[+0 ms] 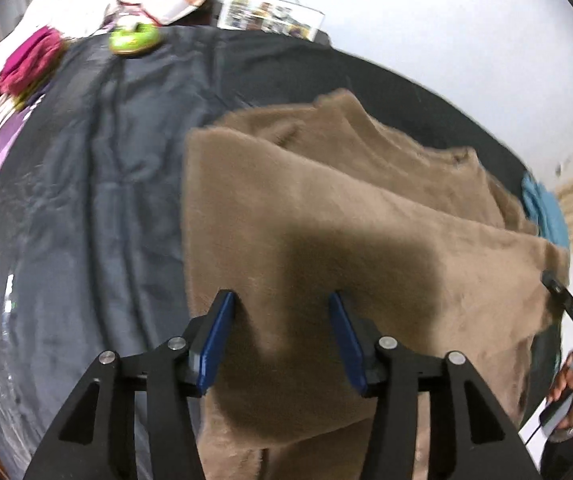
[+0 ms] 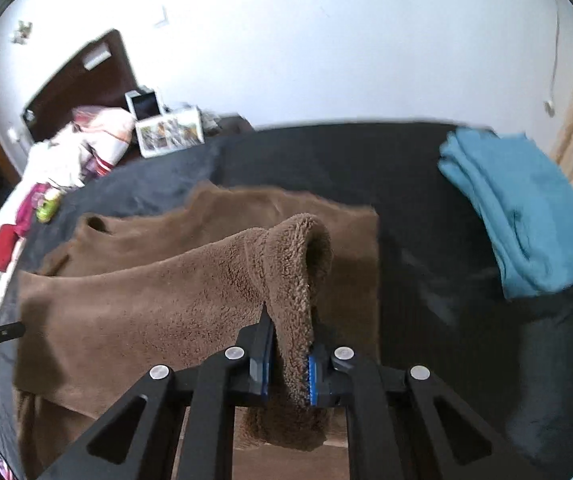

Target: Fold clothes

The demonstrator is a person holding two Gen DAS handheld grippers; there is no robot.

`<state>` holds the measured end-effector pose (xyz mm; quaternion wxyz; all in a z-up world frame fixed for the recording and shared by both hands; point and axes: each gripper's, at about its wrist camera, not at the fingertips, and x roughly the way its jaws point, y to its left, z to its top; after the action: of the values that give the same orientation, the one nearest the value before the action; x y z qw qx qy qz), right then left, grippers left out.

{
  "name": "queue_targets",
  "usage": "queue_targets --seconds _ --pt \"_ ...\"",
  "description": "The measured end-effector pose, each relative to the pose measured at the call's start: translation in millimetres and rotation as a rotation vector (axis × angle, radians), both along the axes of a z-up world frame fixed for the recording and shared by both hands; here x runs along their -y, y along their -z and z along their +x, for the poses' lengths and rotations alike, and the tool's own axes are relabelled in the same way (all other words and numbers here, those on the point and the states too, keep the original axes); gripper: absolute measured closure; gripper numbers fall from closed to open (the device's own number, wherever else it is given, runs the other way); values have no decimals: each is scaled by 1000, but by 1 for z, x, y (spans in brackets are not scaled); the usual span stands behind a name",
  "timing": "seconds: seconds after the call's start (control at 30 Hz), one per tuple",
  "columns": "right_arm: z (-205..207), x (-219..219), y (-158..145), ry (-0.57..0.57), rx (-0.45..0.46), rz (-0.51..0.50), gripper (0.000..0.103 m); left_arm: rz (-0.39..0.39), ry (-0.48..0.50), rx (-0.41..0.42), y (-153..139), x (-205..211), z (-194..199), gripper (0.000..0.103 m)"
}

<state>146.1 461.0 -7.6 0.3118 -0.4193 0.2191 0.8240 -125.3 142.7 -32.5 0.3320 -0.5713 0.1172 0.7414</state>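
A fuzzy brown garment (image 1: 346, 216) lies partly folded on a dark grey bed cover (image 1: 98, 184). My left gripper (image 1: 280, 320) is open just above the garment's near part, jaws wide apart with nothing between them. My right gripper (image 2: 290, 356) is shut on a bunched edge of the brown garment (image 2: 158, 292), which loops up over the jaws and hangs below them. The right gripper also shows at the far right of the left wrist view (image 1: 566, 300), at the garment's right edge.
A folded teal garment (image 2: 522, 216) lies on the bed cover (image 2: 426, 184) to the right. Pink and red clothes (image 1: 26, 60), a green object (image 1: 134, 38), a pillow (image 2: 102, 132) and a picture box (image 2: 168, 132) sit near the headboard. White wall behind.
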Motion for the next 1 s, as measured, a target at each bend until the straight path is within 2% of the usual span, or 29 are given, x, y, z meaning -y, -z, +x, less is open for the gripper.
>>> queue_targets --seconds 0.1,0.17,0.2,0.23,0.3,0.47,0.57,0.67,0.83,1.0 --pt "-3 -4 23 -17 55 -42 88 -77 38 -77 11 -14 8 43" --pt "-2 -7 28 -13 67 -49 78 -109 38 -118 12 -17 6 41" --pt "-2 -8 31 -11 73 -53 69 -126 36 -140 11 -17 4 40" --pt "-1 -9 33 -10 79 -57 51 -142 32 -159 10 -16 2 38" --pt "3 -6 25 0 64 -18 26 -171 19 -184 10 -15 -3 38" --pt "6 9 -1 -11 6 81 26 -224 -16 -212 15 -8 -13 38" --pt "-1 32 -8 -110 -33 90 26 -236 -32 -206 20 0 -17 38" --pt "-18 49 7 -210 -16 57 26 -232 -35 -200 26 1 -20 37" --pt "-33 42 50 -214 99 -12 25 -221 -36 -193 31 3 -25 32" --pt "-49 48 59 -252 159 76 21 -212 -33 -197 37 5 -32 22"
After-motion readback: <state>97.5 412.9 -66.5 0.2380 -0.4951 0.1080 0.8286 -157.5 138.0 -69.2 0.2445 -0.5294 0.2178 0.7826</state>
